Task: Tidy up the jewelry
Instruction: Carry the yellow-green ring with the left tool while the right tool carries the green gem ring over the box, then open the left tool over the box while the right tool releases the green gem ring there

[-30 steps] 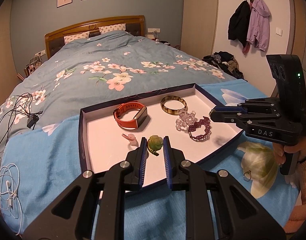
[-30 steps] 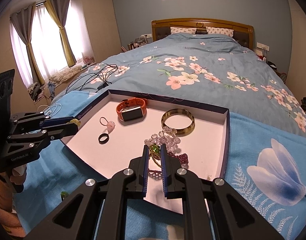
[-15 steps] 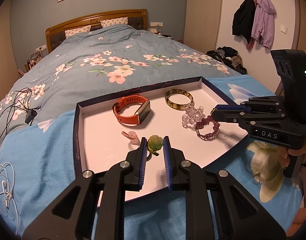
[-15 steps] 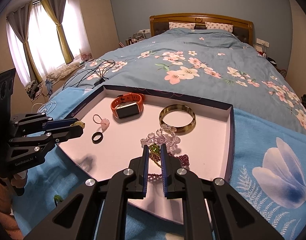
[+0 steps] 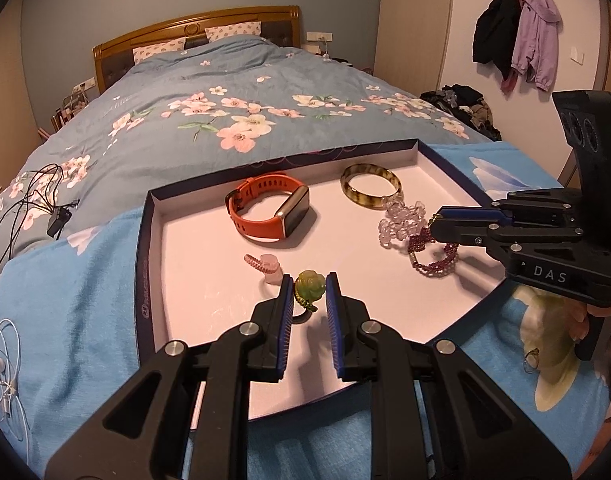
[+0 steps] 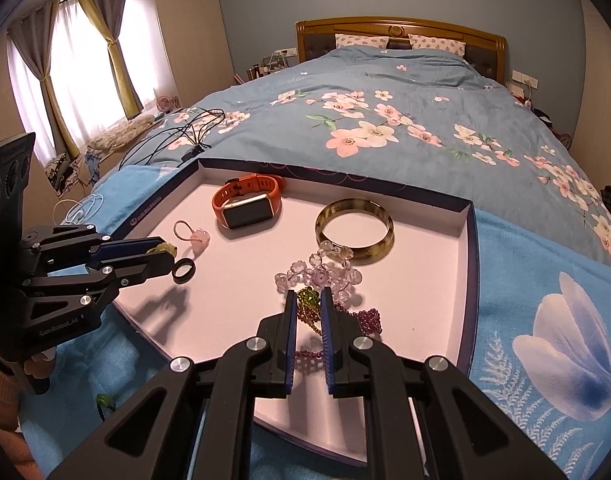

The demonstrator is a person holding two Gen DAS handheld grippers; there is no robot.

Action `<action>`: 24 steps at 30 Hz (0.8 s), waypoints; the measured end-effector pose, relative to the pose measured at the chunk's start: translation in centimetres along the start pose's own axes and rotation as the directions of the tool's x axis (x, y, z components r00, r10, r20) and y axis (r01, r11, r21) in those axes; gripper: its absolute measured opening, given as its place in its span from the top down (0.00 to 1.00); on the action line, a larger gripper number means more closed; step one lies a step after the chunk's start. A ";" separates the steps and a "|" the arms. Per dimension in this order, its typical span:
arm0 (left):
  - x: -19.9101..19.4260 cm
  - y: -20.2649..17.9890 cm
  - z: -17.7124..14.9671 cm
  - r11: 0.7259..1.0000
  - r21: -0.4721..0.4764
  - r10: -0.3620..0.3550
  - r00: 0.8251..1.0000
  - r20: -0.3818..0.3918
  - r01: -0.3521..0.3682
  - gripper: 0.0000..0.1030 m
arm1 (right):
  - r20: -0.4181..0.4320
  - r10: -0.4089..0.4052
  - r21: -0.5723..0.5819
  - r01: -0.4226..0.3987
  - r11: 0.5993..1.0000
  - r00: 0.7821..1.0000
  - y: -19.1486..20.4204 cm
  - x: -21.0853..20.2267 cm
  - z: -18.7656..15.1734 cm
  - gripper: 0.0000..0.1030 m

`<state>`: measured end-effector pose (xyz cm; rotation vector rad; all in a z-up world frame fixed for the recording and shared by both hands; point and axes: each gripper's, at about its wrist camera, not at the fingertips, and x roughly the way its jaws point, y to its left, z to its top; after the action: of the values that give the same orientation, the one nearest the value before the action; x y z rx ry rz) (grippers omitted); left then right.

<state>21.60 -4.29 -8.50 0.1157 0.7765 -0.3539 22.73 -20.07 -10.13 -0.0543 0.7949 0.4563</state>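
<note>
A shallow tray [image 5: 145,256] with a pale pink floor is lying on a bed [image 5: 225,92], filling the middle of both views. In the left wrist view, the left gripper [image 5: 309,286] is sitting at lower centre, its jaws clenching a green flower ring [image 5: 310,285] just above the tray floor. A pink charm [image 5: 271,270] is lying just left of it, an orange watch [image 5: 271,210] above, and a bangle [image 5: 371,186] toward the upper right. At the right edge, the right gripper [image 5: 435,226] is pinching a green pendant [image 6: 308,298] over a purple bead bracelet [image 5: 433,258] and clear beads [image 5: 401,220]. In the right wrist view, a black ring [image 6: 183,271] is resting at left centre.
</note>
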 end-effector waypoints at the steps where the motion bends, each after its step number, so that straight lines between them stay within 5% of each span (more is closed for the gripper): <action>1: 0.2 0.1 0.0 1.000 -0.004 -0.002 1.000 -0.005 0.002 0.84 | -0.003 -0.001 0.000 0.001 1.000 1.000 0.0 0.1 0.0 0.90; 19: 1.9 0.4 0.0 1.000 -0.019 0.004 0.999 -0.037 -0.004 0.83 | -0.012 -0.017 0.021 0.017 1.000 1.000 -0.3 0.8 -0.1 0.89; 24: 1.3 0.2 -0.1 1.000 -0.018 0.006 1.000 -0.023 -0.006 0.73 | 0.003 -0.013 0.031 0.013 0.999 1.000 -0.4 0.2 -0.2 0.86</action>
<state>22.44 -4.40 -9.46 0.1055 0.8013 -0.3406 22.91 -20.41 -10.51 -0.0297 0.7977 0.4317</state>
